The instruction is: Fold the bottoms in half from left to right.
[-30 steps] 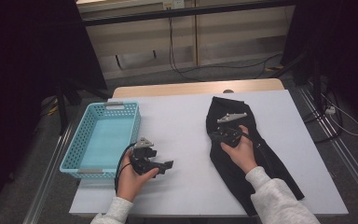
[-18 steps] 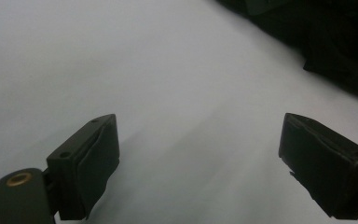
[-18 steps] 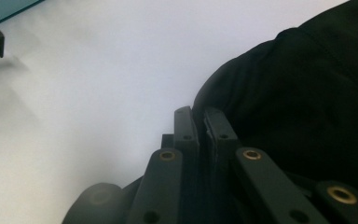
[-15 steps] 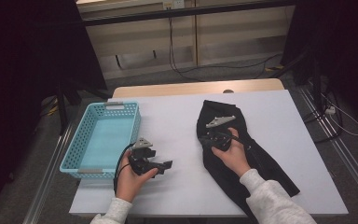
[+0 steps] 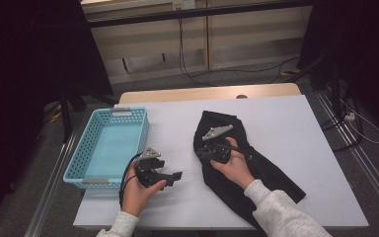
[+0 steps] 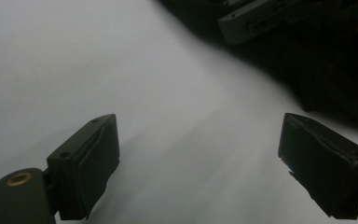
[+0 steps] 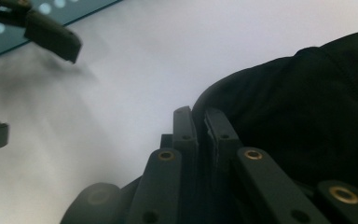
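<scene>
High view shows the right claw (image 5: 206,152) resting on the crumpled black fabric garment (image 5: 237,168), which lies right of centre on the white surface (image 5: 286,128). Right gripper view shows its jaws pressed together at the cloth's edge; whether fabric sits between them cannot be told. Beside the light blue perforated plastic basket (image 5: 107,148), the left claw (image 5: 176,177) hovers with jaws wide apart.

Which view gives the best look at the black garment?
The high view: the whole black garment lies spread on the white table. The right gripper view shows a close fold by the shut jaws; the left gripper view shows a dark edge at top right.
</scene>
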